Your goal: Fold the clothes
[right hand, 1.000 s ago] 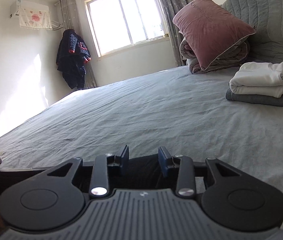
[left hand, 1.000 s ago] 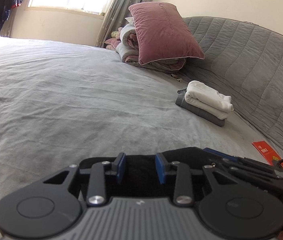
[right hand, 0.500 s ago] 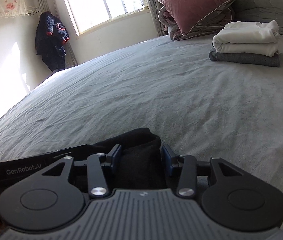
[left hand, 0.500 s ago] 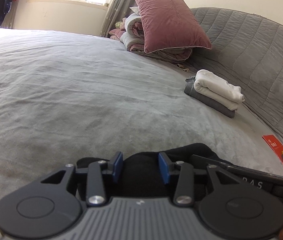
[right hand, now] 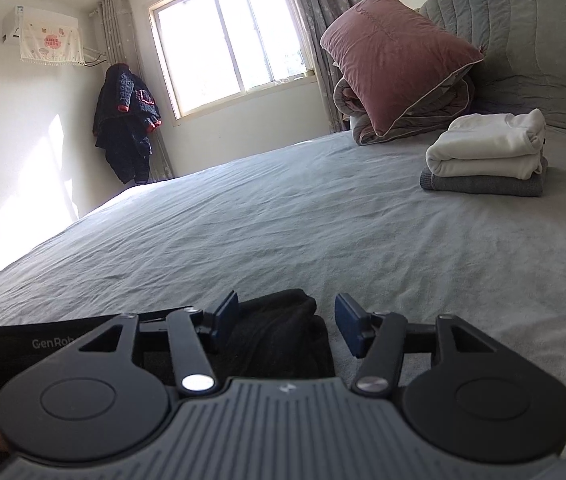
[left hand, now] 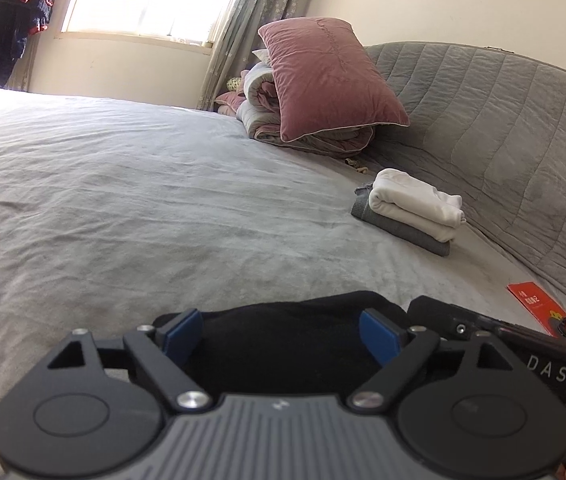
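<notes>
Both grippers' jaws have just been opening: the left gripper (left hand: 281, 330) now stands spread wide, its blue fingers (left hand: 182, 334) clear of the black garment (left hand: 295, 344) that a second ago sat pinched between them. The right gripper (right hand: 286, 322) has parted less far; its fingers (right hand: 348, 326) sit apart, and the dark cloth (right hand: 279, 334) lies between them, close against the left-hand pad but, as far as the right wrist view shows, no longer clamped. Neither tool appears to hold anything now.

The black garment rests bunched on the grey bed (left hand: 131, 208) directly under and between the two grippers, which sit side by side, each one's body edging into the other's view. Further up the bed, near the quilted headboard (left hand: 495, 120), a white folded garment (left hand: 415, 204) lies stacked on a grey folded one (left hand: 403, 232), with a pink pillow (left hand: 327, 80) propped on rolled bedding behind. A red card (left hand: 535, 300) lies at the bed's right edge.

Letting go together suggests a fold has been laid down and released. What likely remains is another fold or a transfer to the finished stack; the cloth's thick, soft bulk may spring open once freed.
</notes>
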Demonstrator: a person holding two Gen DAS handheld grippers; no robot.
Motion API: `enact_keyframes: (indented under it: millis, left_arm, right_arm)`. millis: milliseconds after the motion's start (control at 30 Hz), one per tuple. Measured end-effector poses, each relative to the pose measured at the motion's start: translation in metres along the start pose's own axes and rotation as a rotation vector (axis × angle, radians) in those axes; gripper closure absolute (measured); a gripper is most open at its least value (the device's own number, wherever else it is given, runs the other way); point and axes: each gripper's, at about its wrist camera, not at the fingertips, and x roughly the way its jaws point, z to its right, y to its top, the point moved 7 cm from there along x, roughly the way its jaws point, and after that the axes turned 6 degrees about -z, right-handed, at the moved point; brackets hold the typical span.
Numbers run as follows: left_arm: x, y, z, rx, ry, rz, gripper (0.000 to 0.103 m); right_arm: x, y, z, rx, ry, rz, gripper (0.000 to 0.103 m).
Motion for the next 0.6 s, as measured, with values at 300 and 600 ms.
enact_keyframes:
  millis: [300,600]
  left_arm:
    - [-0.019,-0.028,0.013,0.120,0.030,-0.014,0.013]
    - [-0.038,-0.057,0.021,0.247,0.071,-0.035,0.011]
  right_arm:
    - [0.000,-0.019,0.013,-0.040,-0.070,-0.027,0.045]
    - [-0.012,-0.036,0.038,0.050,-0.075,-0.039,0.043]
